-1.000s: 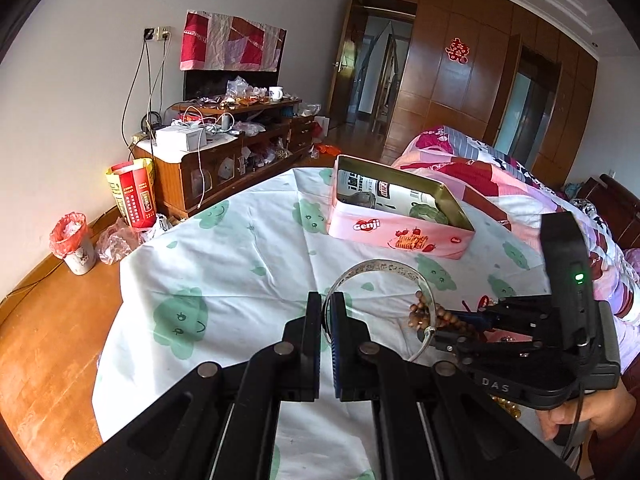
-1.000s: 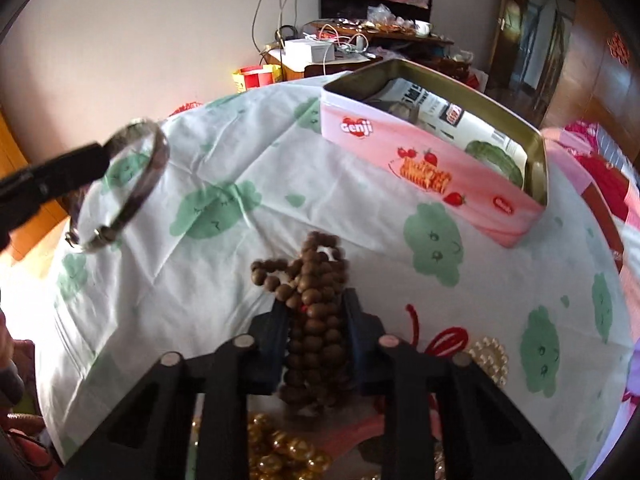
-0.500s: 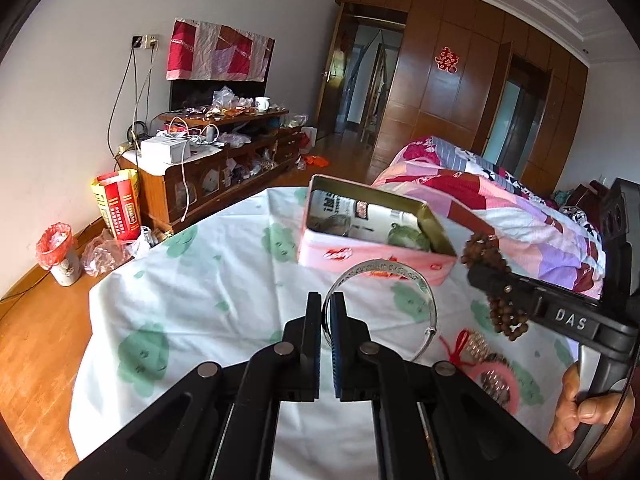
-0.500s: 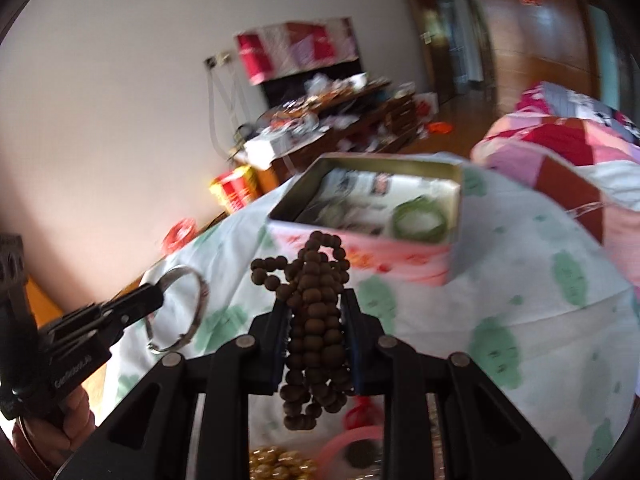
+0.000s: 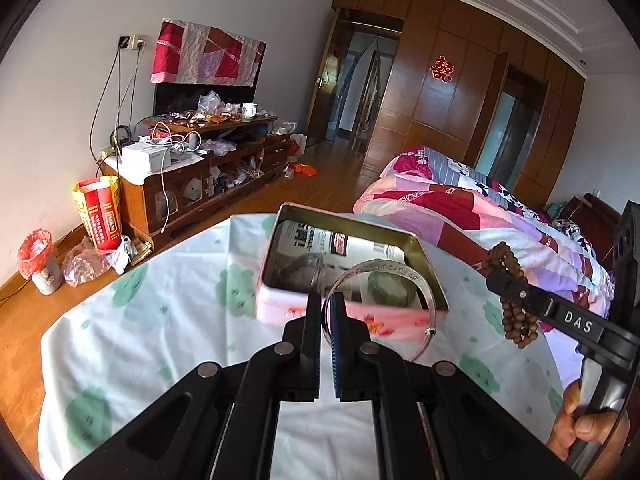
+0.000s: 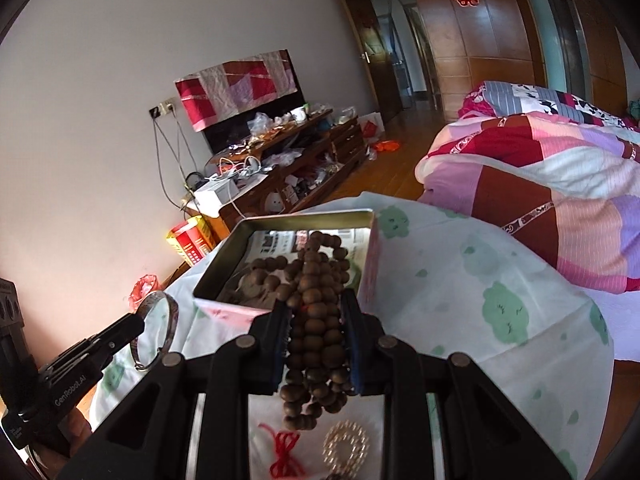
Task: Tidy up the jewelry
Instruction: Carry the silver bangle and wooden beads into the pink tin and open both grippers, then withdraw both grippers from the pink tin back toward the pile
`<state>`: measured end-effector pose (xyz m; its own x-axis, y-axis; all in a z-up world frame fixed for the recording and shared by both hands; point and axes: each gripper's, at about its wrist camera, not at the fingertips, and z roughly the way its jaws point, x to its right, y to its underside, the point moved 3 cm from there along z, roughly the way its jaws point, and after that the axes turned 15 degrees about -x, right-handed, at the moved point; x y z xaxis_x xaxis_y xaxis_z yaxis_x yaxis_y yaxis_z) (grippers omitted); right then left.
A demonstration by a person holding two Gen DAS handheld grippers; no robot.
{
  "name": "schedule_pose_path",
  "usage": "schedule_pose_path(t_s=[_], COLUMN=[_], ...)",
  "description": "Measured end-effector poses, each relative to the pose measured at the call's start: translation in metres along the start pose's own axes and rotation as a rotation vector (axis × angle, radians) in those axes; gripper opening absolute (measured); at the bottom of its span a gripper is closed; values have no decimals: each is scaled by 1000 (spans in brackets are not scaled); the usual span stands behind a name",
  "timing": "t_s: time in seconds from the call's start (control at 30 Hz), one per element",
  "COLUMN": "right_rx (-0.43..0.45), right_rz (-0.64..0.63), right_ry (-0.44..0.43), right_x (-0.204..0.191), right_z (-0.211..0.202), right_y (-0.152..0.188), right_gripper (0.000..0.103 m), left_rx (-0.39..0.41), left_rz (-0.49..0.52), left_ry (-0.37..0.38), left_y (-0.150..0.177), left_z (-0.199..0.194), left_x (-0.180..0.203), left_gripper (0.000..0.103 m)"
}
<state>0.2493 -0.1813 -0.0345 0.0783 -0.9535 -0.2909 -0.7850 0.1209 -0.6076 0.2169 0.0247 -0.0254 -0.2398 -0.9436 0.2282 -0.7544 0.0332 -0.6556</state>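
Wooden bead bracelet (image 6: 316, 320) hangs bunched, long axis vertical, clamped in the right hand-held gripper (image 6: 316, 332) over the open pink tin (image 6: 280, 224). Silver bangle (image 5: 384, 304), ring upright, pinched at its rim by the closed left hand-held gripper (image 5: 327, 312), near the tin. Tin sits on the cloth-covered counter (image 5: 160, 320).
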Motion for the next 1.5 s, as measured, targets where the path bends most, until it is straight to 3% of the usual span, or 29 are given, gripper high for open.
schedule_pose_path(t_s=[0.3, 0.5, 0.83, 0.97, 1.07, 1.17, 1.23, 1.3, 1.4, 1.47, 1.5], right_rx=[-6, -33, -134, -127, -121, -96, -63, 3, 83, 114, 120], right_rz=[13, -13, -62, -87, -104, -130, -137, -133, -67, -1, 20], right_ry=[23, 51, 68, 78, 67, 41, 43, 63, 53, 63, 71], right_x=[15, 16, 21, 20, 17, 15, 13, 13, 23, 37, 42], right_z=[26, 60, 112, 117, 120, 117, 110, 95, 75, 67, 65], right_y=[-33, -62, -73, -69, -67, -64, -63, -64, -69, -70, -71], right_gripper=[28, 28, 28, 28, 30, 45, 66, 73, 73, 76, 77], left_rx=[0, -44, -120, -128, -133, -134, -133, -126, -116, -101, -90], left_rz=[7, 13, -12, -1, -2, -8, -6, -1, 11, 24, 30], left_ry=[-3, -47, -123, -163, -152, -147, -140, -150, -154, -164, -176], left_y=[-43, -64, -65, -61, -62, -62, -63, -63, -64, -63, -64], left_z=[49, 95, 130, 135, 136, 136, 136, 135, 134, 131, 130], left_x=[8, 11, 9, 7, 7, 7, 8, 9, 11, 14, 15], left_gripper=[3, 3, 3, 3, 5, 6, 6, 7, 22, 48, 54])
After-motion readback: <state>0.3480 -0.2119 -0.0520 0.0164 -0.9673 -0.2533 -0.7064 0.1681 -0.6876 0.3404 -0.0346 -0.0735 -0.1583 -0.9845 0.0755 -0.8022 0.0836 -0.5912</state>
